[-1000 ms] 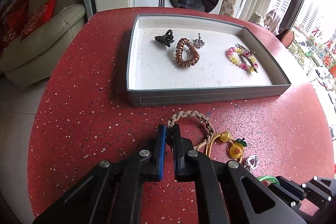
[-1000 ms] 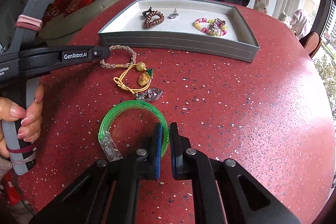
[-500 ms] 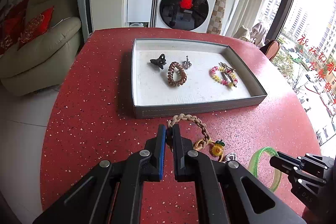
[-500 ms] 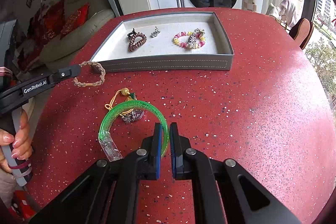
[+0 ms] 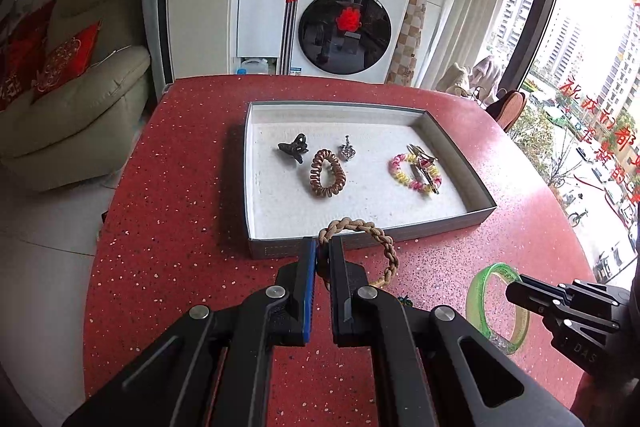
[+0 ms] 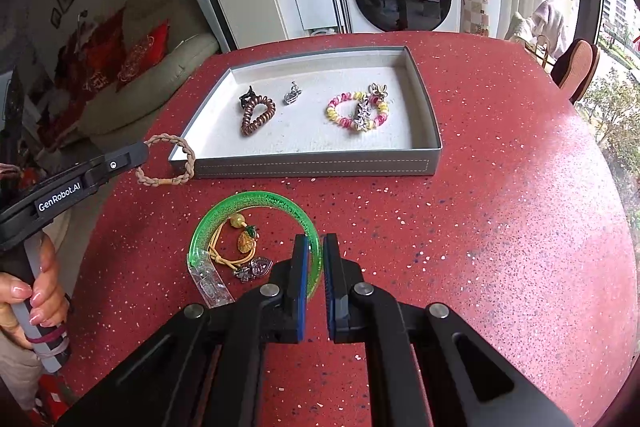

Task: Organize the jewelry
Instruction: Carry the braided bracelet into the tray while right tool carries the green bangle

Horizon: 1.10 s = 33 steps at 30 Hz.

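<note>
I've got the braided bracelet [image 5: 366,239] clamped in my L gripper [image 5: 323,247] and the green bangle [image 6: 256,227] in the R gripper [image 6: 316,247], w/ the tray [image 5: 400,233] straight ahead of both, L nearer its front wall.

Straight ahead of the fingers, past the far edge of the red speckled table [image 5: 168,187], we see a white washing machine [image 5: 352,23] with a red-handled mop [image 5: 290,11] leaning beside it. Off to the fingers' left sits a cream sofa [image 5: 80,107] with red cushions [image 5: 68,59], and to their right a window [image 5: 592,67].
</note>
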Tool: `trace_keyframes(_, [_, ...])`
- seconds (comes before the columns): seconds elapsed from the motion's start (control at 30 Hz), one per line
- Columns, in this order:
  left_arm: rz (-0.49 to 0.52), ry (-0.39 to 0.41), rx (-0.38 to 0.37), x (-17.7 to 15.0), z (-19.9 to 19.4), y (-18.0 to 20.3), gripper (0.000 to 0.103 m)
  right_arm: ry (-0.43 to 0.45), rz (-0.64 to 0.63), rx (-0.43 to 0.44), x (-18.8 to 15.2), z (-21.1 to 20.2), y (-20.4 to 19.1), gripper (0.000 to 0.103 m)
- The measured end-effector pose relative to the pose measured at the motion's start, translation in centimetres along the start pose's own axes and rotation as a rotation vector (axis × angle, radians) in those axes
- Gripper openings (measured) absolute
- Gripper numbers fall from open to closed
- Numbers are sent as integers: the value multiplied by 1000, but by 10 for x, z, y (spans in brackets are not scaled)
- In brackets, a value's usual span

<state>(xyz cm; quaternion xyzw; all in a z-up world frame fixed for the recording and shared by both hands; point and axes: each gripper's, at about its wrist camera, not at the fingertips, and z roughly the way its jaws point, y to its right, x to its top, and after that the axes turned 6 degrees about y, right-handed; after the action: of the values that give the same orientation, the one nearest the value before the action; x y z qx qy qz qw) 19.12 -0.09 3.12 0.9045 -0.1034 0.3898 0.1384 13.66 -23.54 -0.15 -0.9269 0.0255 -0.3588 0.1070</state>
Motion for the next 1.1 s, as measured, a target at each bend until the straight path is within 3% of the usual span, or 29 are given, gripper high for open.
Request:
trace_keyframes(0.47, [-2, -12, 3, 48, 34, -6, 25, 19, 60, -14, 69, 24, 33, 8])
trace_keyframes(0.87, [-36, -65, 60, 88, 102, -12, 25, 3, 60, -91, 124, 79, 48, 8])
trace_keyframes(1.1, [-10, -111, 110, 84, 143, -9, 25, -29, 61, -138, 138, 123, 51, 8])
